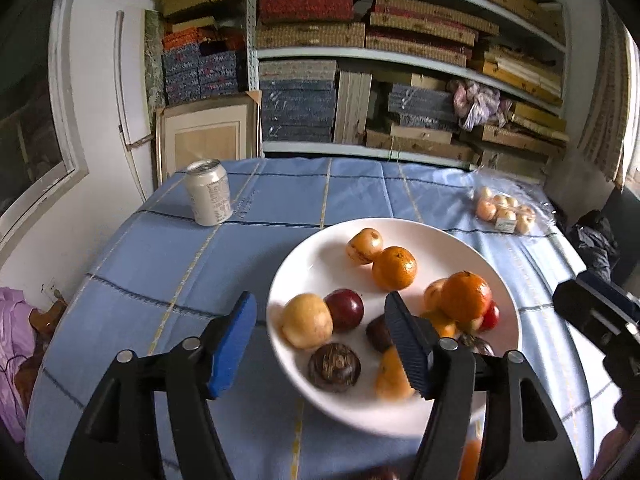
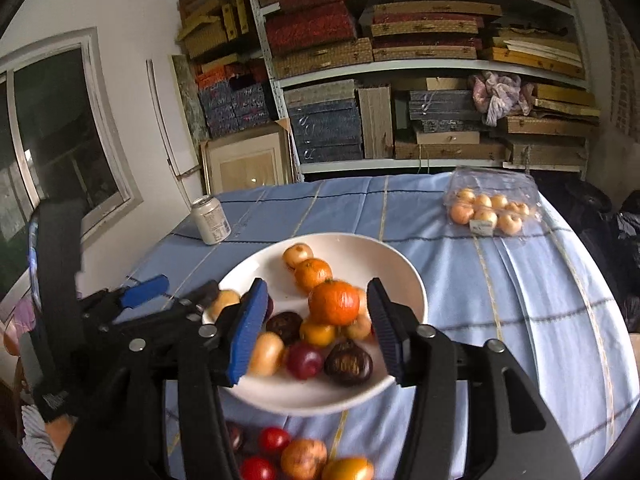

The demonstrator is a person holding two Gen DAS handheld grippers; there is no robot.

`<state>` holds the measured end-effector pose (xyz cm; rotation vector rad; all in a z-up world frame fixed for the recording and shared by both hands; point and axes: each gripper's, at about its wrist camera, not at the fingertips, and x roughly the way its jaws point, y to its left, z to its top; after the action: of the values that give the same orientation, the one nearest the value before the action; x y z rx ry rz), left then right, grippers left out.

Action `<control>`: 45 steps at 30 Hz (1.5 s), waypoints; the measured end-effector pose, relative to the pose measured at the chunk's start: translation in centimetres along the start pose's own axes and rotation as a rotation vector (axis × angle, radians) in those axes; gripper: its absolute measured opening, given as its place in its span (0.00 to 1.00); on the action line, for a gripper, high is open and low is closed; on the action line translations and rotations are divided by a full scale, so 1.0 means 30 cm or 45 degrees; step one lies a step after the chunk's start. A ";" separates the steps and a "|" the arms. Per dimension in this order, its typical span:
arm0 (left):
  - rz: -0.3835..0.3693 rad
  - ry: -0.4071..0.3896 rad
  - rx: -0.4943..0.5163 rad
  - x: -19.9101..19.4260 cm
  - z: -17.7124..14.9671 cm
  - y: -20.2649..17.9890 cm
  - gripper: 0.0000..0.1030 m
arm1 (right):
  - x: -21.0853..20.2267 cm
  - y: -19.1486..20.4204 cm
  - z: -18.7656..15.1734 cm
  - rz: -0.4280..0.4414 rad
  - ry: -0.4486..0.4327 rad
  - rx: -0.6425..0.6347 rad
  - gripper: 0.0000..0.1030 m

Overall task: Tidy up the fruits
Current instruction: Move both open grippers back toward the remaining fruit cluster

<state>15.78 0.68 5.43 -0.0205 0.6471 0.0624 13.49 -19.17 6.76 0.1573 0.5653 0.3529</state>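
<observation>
A white plate [image 2: 404,280] piled with fruit, a bright orange mandarin [image 2: 334,303] topmost, sits on the blue checked tablecloth [image 2: 500,280]. The right gripper [image 2: 318,334] hangs over the plate's near side, its fingers spread and pinching nothing, the mandarin just beyond their tips. The left gripper [image 1: 320,344] is spread and empty too, straddling the plate's left rim. More loose fruit [image 2: 304,458] lies nearer (partly hidden); a can [image 1: 208,192] stands far left, a bag of small fruit [image 2: 486,210] far right.
</observation>
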 end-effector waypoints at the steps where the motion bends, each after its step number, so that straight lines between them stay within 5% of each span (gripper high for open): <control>1: -0.002 -0.011 -0.004 -0.031 -0.023 0.011 0.68 | -0.026 -0.009 -0.026 -0.003 -0.010 0.015 0.51; 12: 0.046 0.083 -0.019 -0.198 -0.327 0.088 0.76 | -0.180 -0.232 -0.370 -0.045 0.113 0.354 0.70; 22: 0.064 0.133 0.043 -0.263 -0.452 0.067 0.88 | -0.277 -0.306 -0.439 0.026 0.066 0.526 0.77; 29: 0.040 0.157 0.108 -0.246 -0.449 0.026 0.88 | -0.297 -0.230 -0.442 0.008 0.054 0.396 0.86; 45: -0.048 0.219 0.157 -0.076 -0.346 -0.057 0.88 | -0.238 -0.248 -0.449 0.040 0.148 0.456 0.87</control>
<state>7.83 -1.55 -1.47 0.0813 0.8211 -0.0162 2.59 -28.05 -2.72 0.4930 0.7389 0.2902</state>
